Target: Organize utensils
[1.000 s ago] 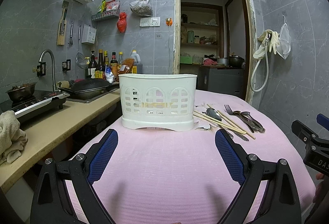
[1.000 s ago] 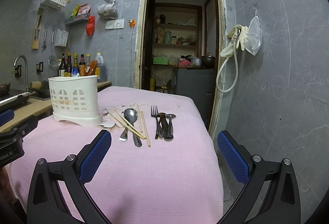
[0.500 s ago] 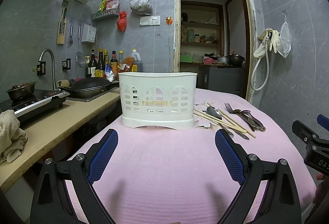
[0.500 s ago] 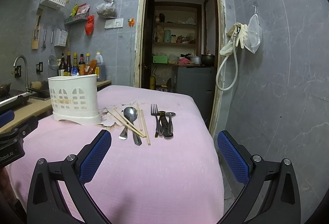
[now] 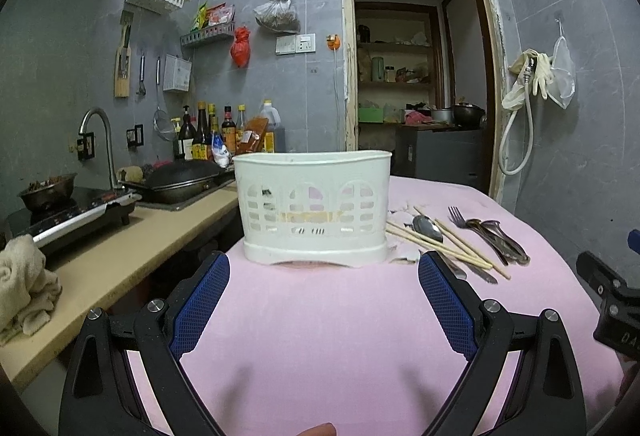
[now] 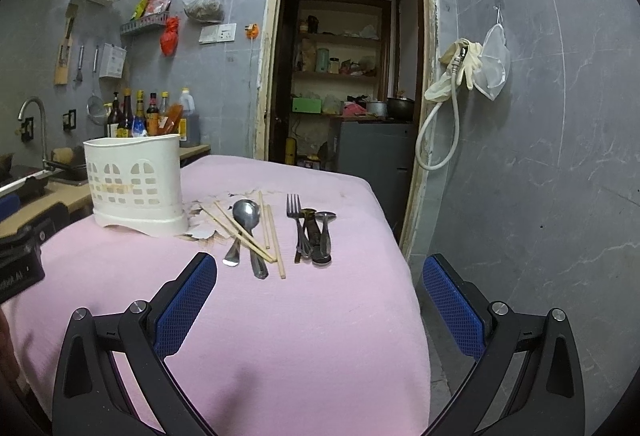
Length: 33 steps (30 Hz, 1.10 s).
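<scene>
A white slotted utensil holder (image 5: 314,208) stands upright on the pink tablecloth (image 5: 320,336); it also shows in the right wrist view (image 6: 136,188). To its right lie wooden chopsticks (image 6: 248,236), a big spoon (image 6: 248,220), a fork (image 6: 296,224) and a few small dark spoons (image 6: 320,236). My left gripper (image 5: 324,268) is open and empty, just in front of the holder. My right gripper (image 6: 320,276) is open and empty, short of the utensils.
A beige counter (image 5: 120,252) with a stove, a pan and a towel (image 5: 24,280) runs along the left. The table's right edge (image 6: 412,276) drops off beside the grey wall. A doorway (image 6: 348,76) opens behind the table.
Both grippers have drifted very slightly; the holder and utensils have not moved. Both grippers stay open.
</scene>
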Tool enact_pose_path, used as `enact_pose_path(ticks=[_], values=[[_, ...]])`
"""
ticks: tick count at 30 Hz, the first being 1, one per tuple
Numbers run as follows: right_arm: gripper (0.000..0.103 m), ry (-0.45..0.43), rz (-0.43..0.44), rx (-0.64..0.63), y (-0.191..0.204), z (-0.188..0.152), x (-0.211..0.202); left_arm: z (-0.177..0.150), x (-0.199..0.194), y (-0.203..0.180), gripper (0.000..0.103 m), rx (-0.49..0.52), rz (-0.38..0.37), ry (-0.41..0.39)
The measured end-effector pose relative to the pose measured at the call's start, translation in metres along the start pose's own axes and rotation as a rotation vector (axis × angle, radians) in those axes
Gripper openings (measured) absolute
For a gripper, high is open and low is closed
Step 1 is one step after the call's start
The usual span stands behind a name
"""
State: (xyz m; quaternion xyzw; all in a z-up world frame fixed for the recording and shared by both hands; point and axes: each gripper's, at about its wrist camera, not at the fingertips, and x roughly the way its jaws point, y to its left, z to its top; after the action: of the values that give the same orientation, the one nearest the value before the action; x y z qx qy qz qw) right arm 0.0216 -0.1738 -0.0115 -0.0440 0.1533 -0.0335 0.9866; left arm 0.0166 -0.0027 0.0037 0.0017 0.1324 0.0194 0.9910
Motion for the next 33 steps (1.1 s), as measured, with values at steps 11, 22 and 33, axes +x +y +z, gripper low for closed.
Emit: enact_pose_path(ticks=[11,22,33], values=[[0.103,-0.010,-0.027,-0.013,-0.018,0.018,0.022,0.024,0.032,-0.017,0.093,0.014,-0.048,0.053],[0.103,-0.029,-0.025,-0.044,-0.051,0.038,0.056,0.047,0.074,-0.053,0.093,0.075,-0.102,0.129],[0.103,0.109,0.116,-0.028,-0.082,0.058,0.127,0.057,0.125,-0.090,0.092,0.154,-0.217,0.253]])
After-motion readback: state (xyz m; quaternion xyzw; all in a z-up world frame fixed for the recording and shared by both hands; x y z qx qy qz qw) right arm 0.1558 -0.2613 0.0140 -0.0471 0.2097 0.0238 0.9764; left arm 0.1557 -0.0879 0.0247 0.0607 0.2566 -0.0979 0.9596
